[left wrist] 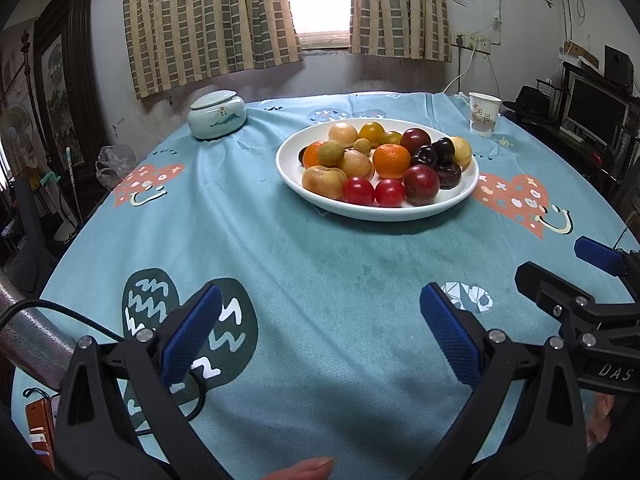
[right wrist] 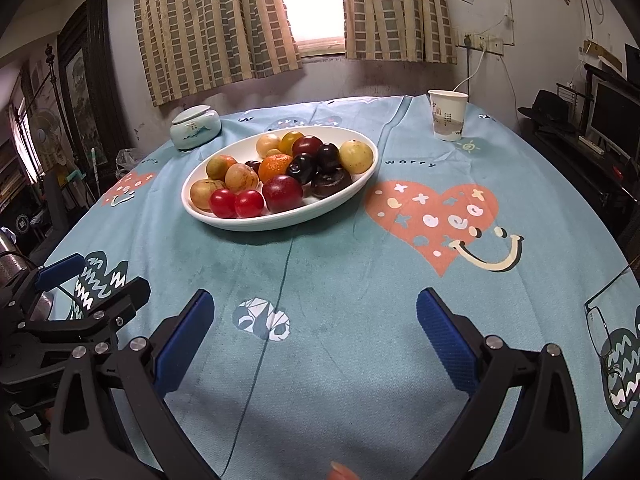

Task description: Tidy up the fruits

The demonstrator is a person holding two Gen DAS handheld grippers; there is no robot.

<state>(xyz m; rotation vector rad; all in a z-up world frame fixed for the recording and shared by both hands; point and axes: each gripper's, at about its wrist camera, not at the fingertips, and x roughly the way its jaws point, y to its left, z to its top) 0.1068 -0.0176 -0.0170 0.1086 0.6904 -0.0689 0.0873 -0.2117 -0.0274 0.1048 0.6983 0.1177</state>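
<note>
The white plate [left wrist: 460, 200] serves as landmark: it carries all the fruits [left wrist: 384, 160], heaped touching one another, with none on the cloth. The left gripper [left wrist: 320, 328] and the right gripper [right wrist: 312, 328] both hover on the near side of the plate, well apart from it, jaws spread wide and holding nothing. Risk, as a judgement: the round fruits lie packed, so a finger pushed between them may nudge neighbours; the two red tomatoes [right wrist: 236, 203] at the plate's near rim could roll over that low rim onto the tablecloth [left wrist: 320, 260]. Soft dark plums [right wrist: 316, 164] may bruise under a hard squeeze. Open room: bare cloth lies between plate and grippers, and to the plate's right over the heart print [right wrist: 432, 216]. Beyond the plate stand a lidded jar [left wrist: 217, 114] to its left and a paper cup [right wrist: 447, 114] to its right; a far reach may topple the cup. Eyeglasses [right wrist: 600, 328] lie near the table edge, right of the plate.
</note>
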